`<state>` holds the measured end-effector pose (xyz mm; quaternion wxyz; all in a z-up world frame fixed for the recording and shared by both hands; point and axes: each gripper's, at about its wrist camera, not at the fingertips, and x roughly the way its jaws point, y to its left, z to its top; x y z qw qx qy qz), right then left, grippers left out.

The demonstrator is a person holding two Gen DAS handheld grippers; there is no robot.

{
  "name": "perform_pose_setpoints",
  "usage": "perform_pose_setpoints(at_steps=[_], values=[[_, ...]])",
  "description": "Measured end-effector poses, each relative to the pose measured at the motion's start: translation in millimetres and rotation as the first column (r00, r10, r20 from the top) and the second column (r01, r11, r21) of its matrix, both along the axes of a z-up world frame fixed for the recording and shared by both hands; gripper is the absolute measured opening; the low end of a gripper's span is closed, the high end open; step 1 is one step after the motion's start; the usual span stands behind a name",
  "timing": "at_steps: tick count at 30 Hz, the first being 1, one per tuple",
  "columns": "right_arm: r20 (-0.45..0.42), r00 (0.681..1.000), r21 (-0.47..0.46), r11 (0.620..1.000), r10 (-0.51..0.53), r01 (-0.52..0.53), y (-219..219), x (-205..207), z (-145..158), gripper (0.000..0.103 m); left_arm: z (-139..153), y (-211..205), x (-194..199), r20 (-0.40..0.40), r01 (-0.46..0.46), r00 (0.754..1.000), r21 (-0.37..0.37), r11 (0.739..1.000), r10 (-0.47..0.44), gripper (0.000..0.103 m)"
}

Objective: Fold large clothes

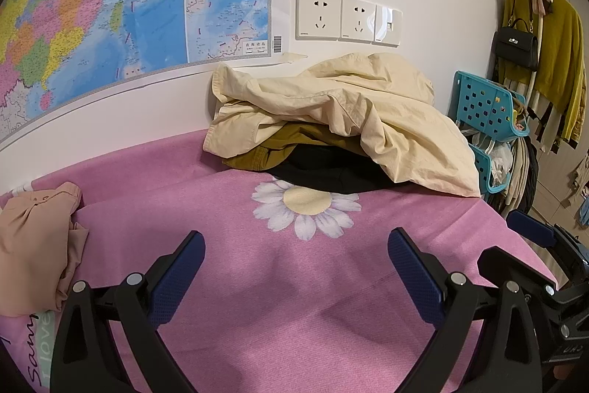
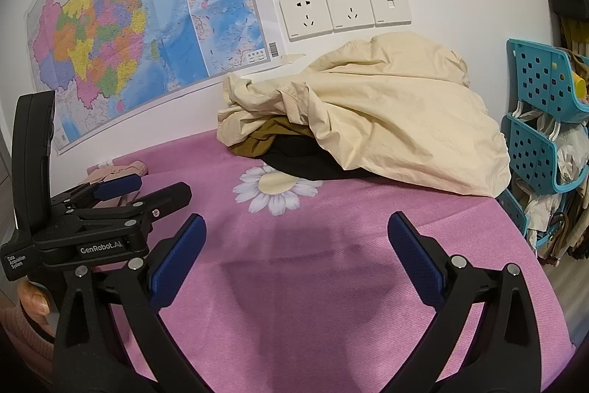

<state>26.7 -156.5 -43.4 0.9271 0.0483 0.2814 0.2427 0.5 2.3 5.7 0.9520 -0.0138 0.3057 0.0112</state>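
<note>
My left gripper [image 1: 296, 258] and right gripper [image 2: 296, 245] both stand wide apart, holding nothing, above the pink sheet [image 1: 228, 209]. Well ahead, at its far edge by the wall, lies the cream garment [image 1: 331, 105] over an olive piece [image 1: 279, 144] and a black piece [image 1: 324, 172], both mostly hidden. A peach garment [image 1: 33, 238], cut off, lies at the left edge.

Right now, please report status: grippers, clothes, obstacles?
Left gripper open, empty. Right gripper open, empty. Cream garment heaped on the clothes pile, untouched. Nothing blocks the way.

A home bedroom: a bed [image 1: 257, 282] under a pink daisy-print cover, a map [image 1: 110, 6] on the white wall, a coat rack [image 1: 537, 43] hung with clothes and a handbag [image 1: 515, 43].
</note>
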Motion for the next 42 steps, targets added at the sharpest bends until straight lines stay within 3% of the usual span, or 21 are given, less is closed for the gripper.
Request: perform_pose_setpoints(at_steps=[30,35,42], values=[[-0.003,1.0,-0.015,1.0,0.019,-0.019,4,15,-2,0.097,-7,0,11,-0.022,0.0,1.0,-0.01,1.0,0.0,0.096],[0.012,0.999,-0.062,0.997,0.049,-0.048,11,34,2,0.097,-9,6,23,-0.033,-0.013,0.999,0.003,1.0,0.013,0.096],[0.049,0.995,-0.192,0.979,0.082,-0.071,38,104,11,0.097,-16,36,63,-0.076,-0.073,0.994,0.022,0.997,0.075,0.096]])
